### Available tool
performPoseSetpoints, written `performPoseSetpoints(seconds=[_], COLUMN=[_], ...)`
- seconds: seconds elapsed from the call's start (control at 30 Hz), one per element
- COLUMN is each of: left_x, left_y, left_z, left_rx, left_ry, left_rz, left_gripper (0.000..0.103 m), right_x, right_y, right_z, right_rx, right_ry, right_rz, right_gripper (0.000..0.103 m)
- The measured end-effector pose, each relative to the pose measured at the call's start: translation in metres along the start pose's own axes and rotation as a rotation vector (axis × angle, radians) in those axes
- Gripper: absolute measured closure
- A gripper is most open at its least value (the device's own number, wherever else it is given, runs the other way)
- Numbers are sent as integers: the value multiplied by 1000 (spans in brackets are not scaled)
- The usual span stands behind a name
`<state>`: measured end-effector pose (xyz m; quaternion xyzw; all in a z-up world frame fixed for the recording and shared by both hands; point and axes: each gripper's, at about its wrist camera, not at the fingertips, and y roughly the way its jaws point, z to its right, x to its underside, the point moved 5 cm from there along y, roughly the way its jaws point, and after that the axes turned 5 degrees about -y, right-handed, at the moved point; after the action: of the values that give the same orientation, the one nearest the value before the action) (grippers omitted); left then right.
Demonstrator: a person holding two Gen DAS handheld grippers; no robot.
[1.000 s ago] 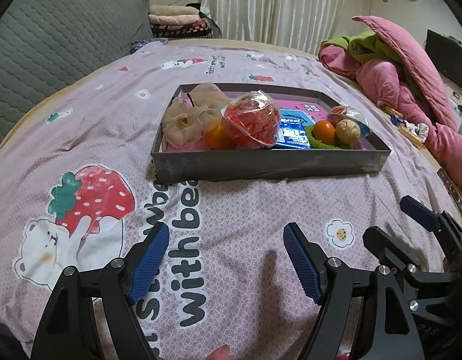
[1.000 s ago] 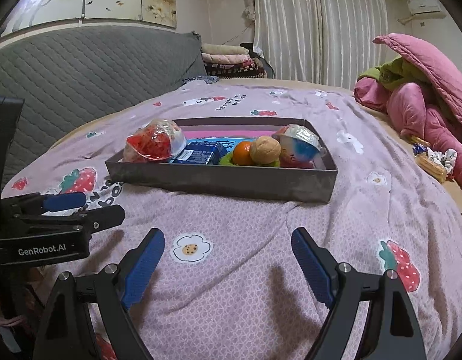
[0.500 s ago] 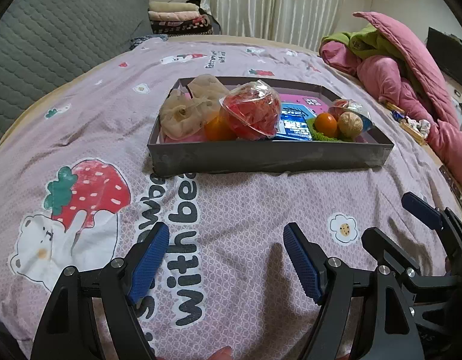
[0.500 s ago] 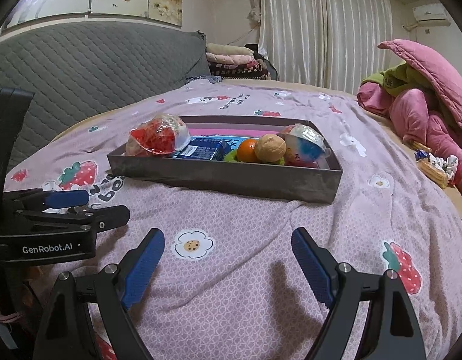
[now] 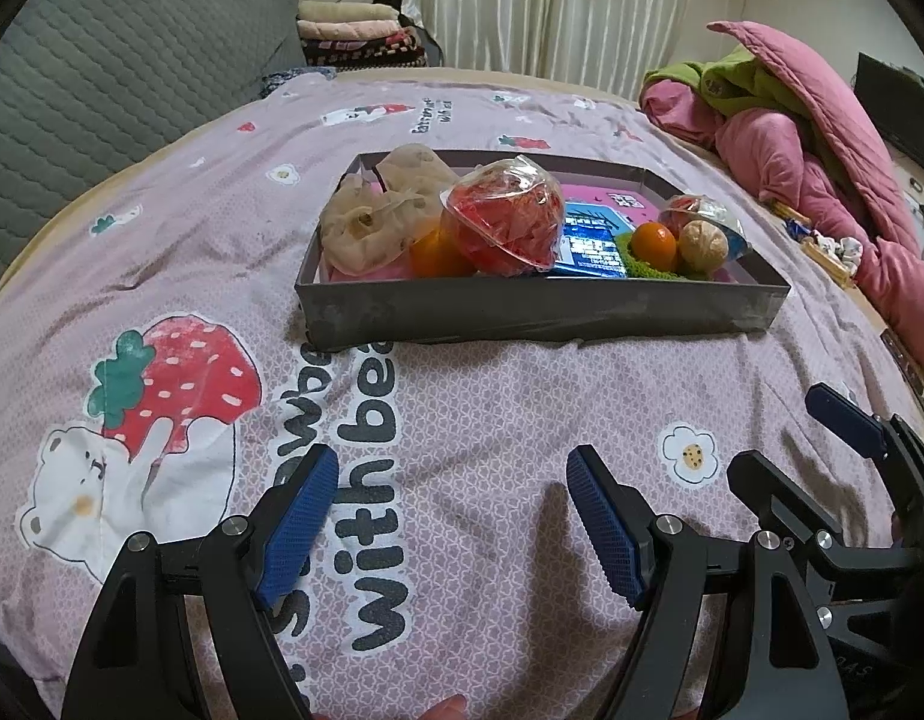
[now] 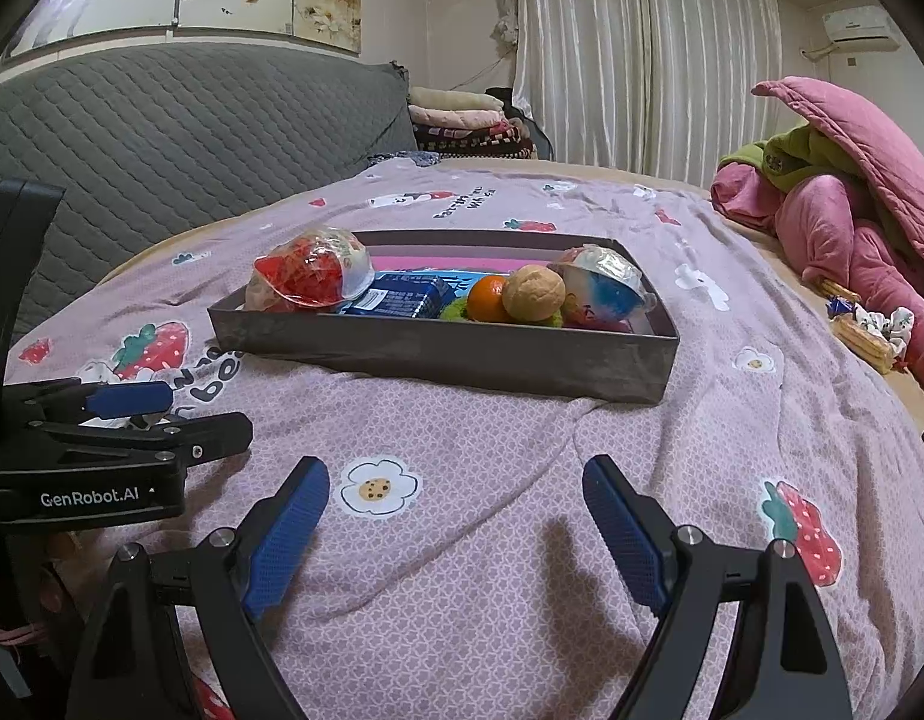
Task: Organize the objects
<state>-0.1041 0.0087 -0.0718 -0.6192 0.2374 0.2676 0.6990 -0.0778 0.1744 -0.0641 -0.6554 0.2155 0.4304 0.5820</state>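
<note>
1. Fingers of the left gripper (image 5: 450, 510) stand wide apart with nothing between them, blue ribbed pads facing inward, angled down over the pink bedspread (image 5: 492, 420) printed with strawberries, bears and black lettering.
2. Fingers of the right gripper (image 6: 456, 516) are likewise spread wide and empty, pointing down at a shallower slant over a cookie-flower print on the same bedspread.
3. Both grippers sit side by side, near each other but apart; each shows at the edge of the other's view, the left one bearing a white brand label.
4. Well beyond both sets of fingers, a shallow dark grey tray (image 5: 540, 312) rests flat on the bed.
5. Inside the tray, from its left end to its right in the left wrist view: beige drawstring pouches (image 5: 372, 222), an orange fruit (image 5: 435, 252) tucked just behind the front wall, a clear packet of red contents (image 5: 504, 216) leaning on top, a blue packet (image 5: 591, 246), a second orange (image 5: 654, 243) touching a walnut (image 5: 702, 246) on a green pad, and a clear-wrapped red-and-blue item (image 6: 606, 291) at the far right.
6. Farther off lie a heap of pink and green quilts (image 5: 822, 138), a grey quilted headboard (image 6: 162, 120) and pale curtains (image 6: 636, 54).
</note>
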Motion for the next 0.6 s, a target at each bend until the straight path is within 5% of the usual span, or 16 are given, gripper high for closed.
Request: performPoseSetpoints(seconds=[0.6], left_x=[3], left_y=[2], left_z=[3], left_rx=[-2], left_ry=[13], left_rz=[-8], left_gripper=[24], right_x=[2], right_y=[1], right_z=[4], right_rx=[6], right_ry=[6], right_rz=[-1], right_gripper=[17])
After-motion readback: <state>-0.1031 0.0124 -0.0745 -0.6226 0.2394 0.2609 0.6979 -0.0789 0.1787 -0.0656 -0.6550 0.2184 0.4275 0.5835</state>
